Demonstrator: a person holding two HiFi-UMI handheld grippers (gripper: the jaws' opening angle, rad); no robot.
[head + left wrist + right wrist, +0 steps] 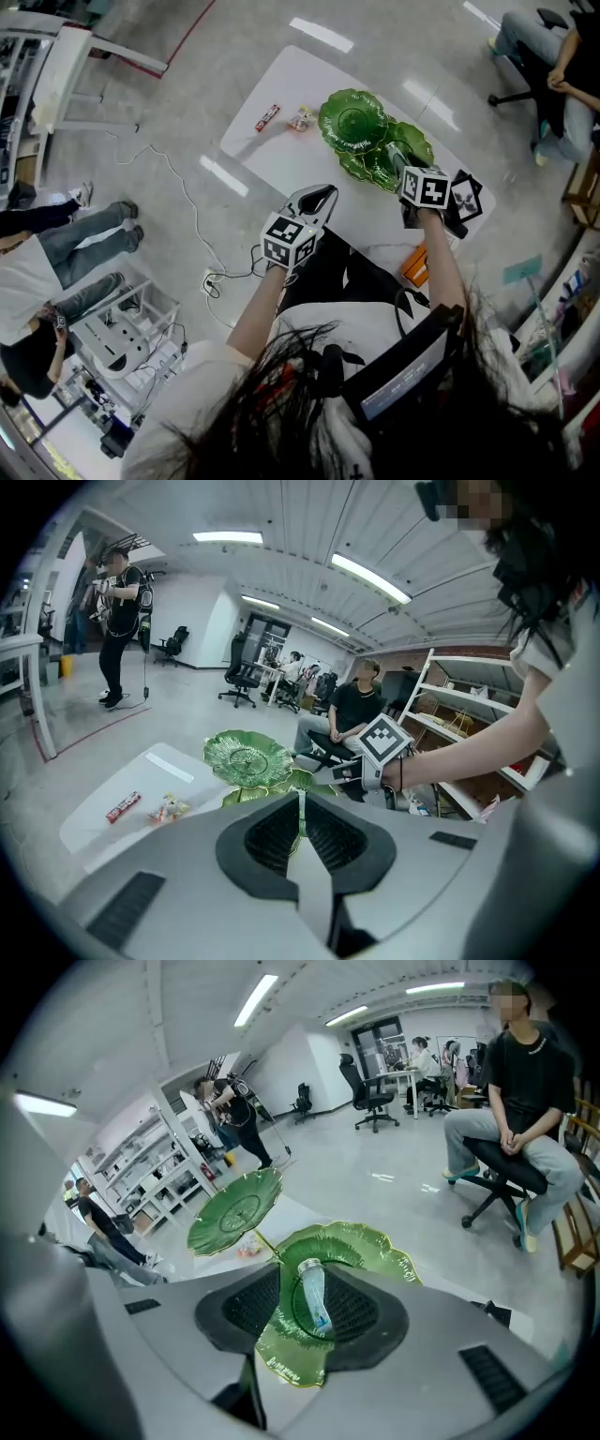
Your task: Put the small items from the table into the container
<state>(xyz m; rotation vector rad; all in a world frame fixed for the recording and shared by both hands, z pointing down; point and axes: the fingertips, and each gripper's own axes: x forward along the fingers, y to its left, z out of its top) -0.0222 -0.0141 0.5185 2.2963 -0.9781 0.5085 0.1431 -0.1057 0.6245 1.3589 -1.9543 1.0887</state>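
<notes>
Dark hair (309,412) fills the near edge of the head view, and both forearms reach out from under it over a white table (281,155).

The left gripper (319,194) hangs over the near edge of the table. Its fingers are together with nothing between them, only a thin slit showing in the left gripper view.

The right gripper (398,167) points steeply down over a green dish made of two leaves joined by a stem. These are a round upper leaf (353,120) on the far side and a lower leaf (375,169) nearer the person. Its fingers stand well apart and press on nothing.

In the right gripper view, a small clear tube (313,1295) lies loose in the hollow of the lower leaf, seen through the gap between the open fingers. Its long axis runs near to far, roughly along the gripper's own line. The pale capped end points away, toward the upper leaf, and the end with blue print lies nearer.

Two small items are on the bare table, left of the upper leaf. A wrapped sweet (300,119) sits just beside the leaf's rim. A red candy bar (267,117) lies a little further left, apart from the sweet, with its long axis slanting from near-left to far-right.

A seated person (511,1119) is on a wheeled chair on the floor beyond the table.
</notes>
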